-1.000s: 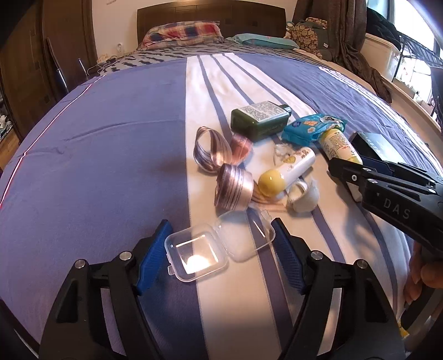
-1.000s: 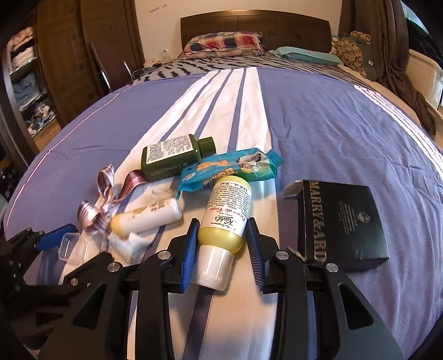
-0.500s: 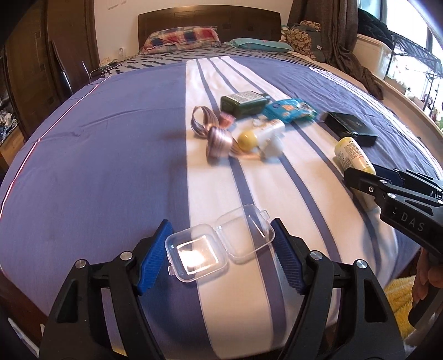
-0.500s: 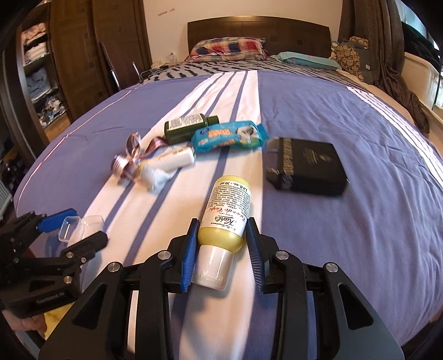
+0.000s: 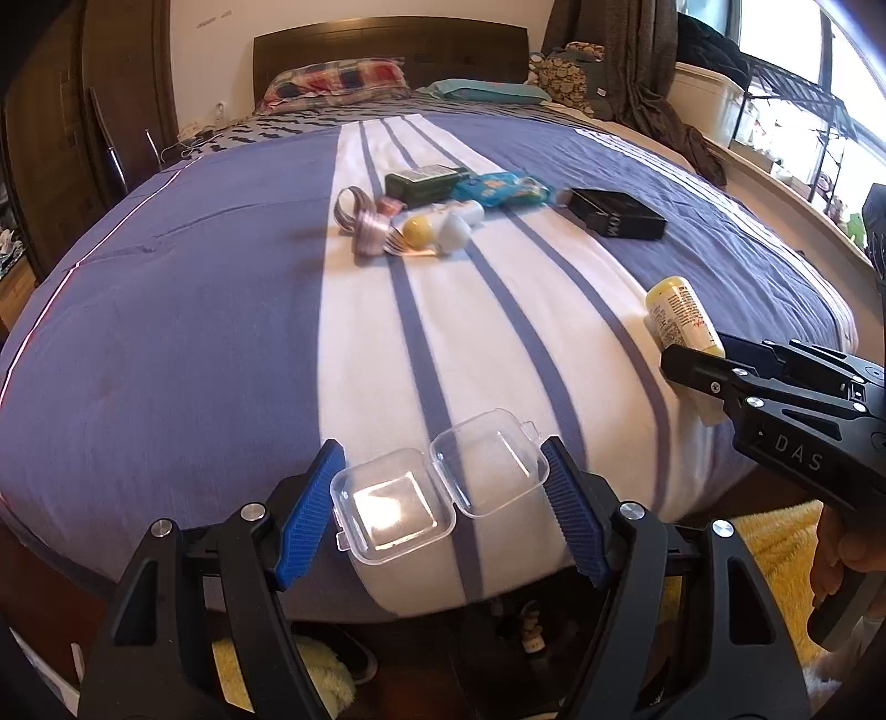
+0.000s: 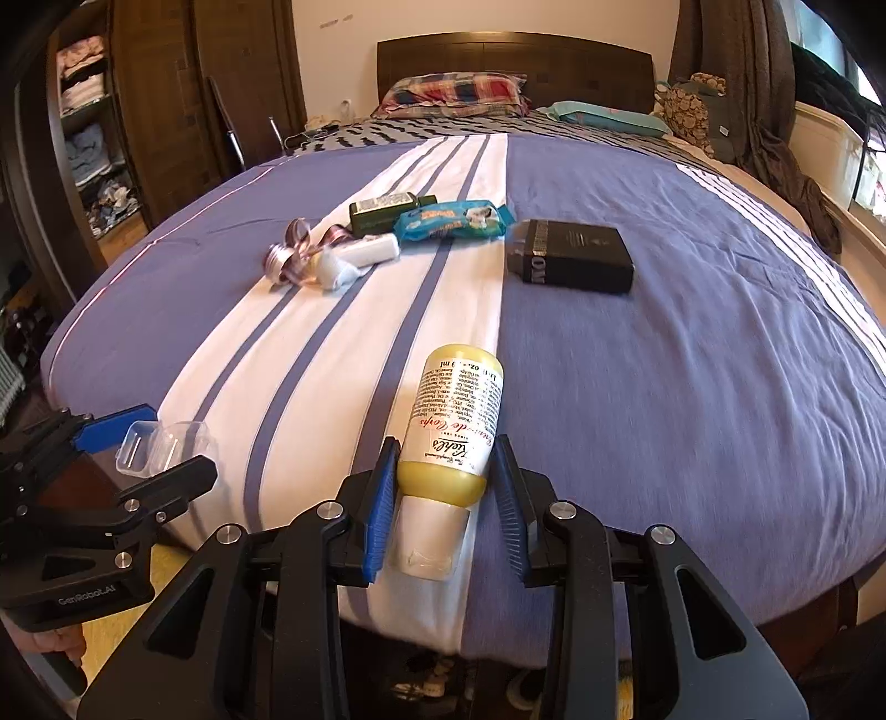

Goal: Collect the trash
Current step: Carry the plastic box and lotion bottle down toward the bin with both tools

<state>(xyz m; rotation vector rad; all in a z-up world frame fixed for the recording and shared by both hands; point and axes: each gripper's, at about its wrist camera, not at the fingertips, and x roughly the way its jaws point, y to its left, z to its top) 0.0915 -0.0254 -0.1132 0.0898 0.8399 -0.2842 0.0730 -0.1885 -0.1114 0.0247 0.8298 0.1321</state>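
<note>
Trash lies in a loose cluster on the bed (image 6: 692, 343), on the white striped band of a purple bedspread, far from both grippers. The cluster holds a dark green bottle (image 6: 387, 213), a blue snack wrapper (image 6: 451, 220), a small white tube with a yellow cap (image 5: 443, 217), a crumpled white scrap (image 6: 335, 271) and a spool of shiny ribbon (image 5: 368, 232). Just beside them, on the purple part, lies a flat black box (image 6: 576, 256) with white lettering.

Two pieces are off the bedspread and carried above the foot of the bed. Left gripper (image 5: 443, 515) grips a clear plastic hinged case (image 5: 437, 479), lying open in two square halves; its blue pads press on the case's outer edges, so the jaws stand fairly wide. Right gripper (image 6: 446, 507) is closed narrowly around a small yellow lotion bottle (image 6: 451, 426) with a white cap, held near the cap end, its printed label facing up and its base pointing toward the pillows.

Each gripper shows in the other's view, side by side at about the same height. A plaid pillow (image 6: 451, 91) and a dark wooden headboard (image 6: 515, 52) sit at the far end. Yellow fluffy rug (image 5: 775, 548) shows on the floor below.
</note>
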